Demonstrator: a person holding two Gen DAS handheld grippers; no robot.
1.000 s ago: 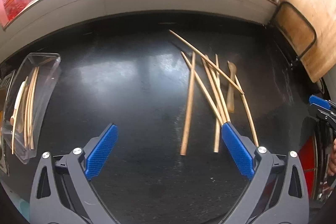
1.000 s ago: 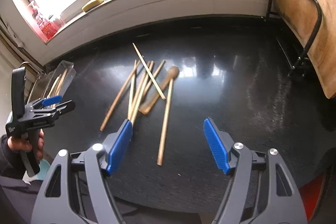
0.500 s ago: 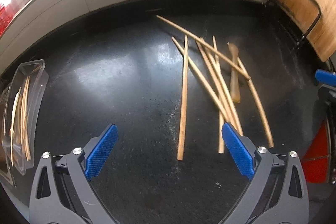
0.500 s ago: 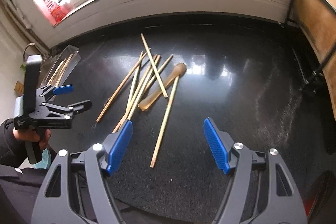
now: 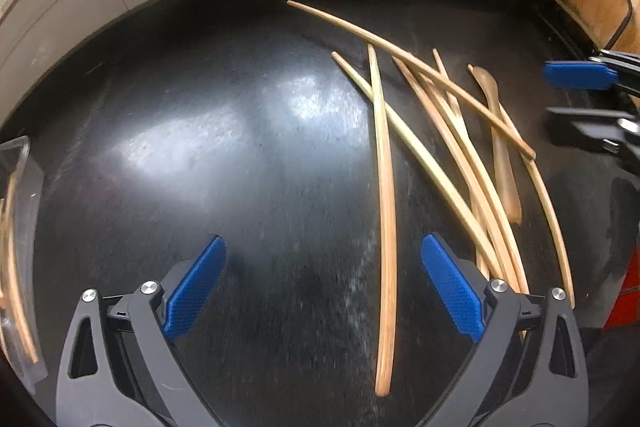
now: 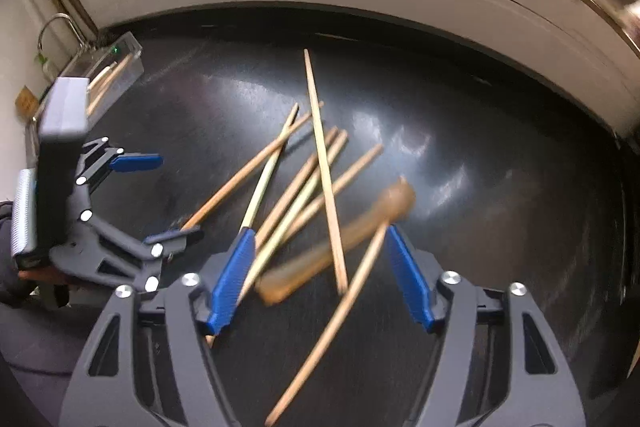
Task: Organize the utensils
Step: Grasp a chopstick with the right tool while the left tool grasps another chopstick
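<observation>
Chopsticks (image 6: 296, 195) and a wooden spoon (image 6: 340, 247) lie crossed in a loose pile on the black counter (image 5: 240, 147), at the centre of the right wrist view, where the right tool (image 6: 320, 275) is closing around them without pressing, while the left tool (image 5: 324, 283) stands released over one chopstick (image 5: 386, 227).
</observation>
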